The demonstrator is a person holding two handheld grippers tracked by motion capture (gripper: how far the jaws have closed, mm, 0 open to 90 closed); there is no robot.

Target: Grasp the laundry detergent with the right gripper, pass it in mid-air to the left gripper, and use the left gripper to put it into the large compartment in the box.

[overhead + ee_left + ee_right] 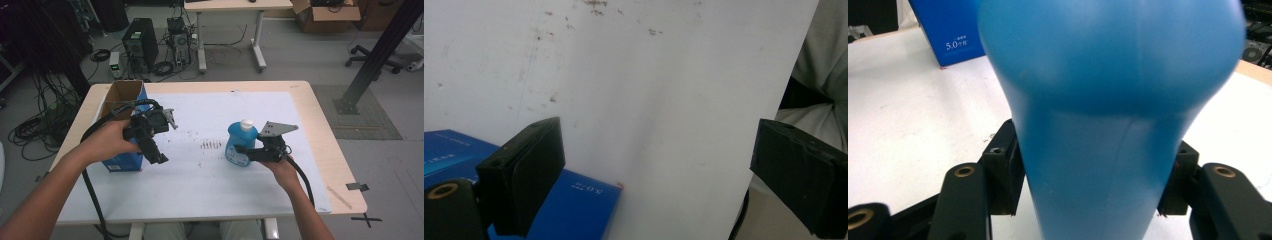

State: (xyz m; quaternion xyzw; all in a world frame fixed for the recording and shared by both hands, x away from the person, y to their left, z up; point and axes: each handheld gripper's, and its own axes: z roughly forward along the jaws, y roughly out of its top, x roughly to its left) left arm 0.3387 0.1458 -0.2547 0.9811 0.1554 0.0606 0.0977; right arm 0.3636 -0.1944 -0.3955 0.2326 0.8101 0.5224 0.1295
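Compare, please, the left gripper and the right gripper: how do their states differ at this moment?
The left gripper has its jaws standing wide apart with nothing between them, while the right gripper has its jaws pressed on the blue bottle. The left gripper hangs above the white sheet beside the blue box; the right gripper sits low at the bottle's side. Both are hand-held, black and trail cables.

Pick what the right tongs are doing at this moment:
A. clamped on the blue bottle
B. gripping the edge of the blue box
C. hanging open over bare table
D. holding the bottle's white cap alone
A. In the right gripper view the right tongs press against both sides of the blue bottle, and the high view shows them at the bottle's body, below its white cap.
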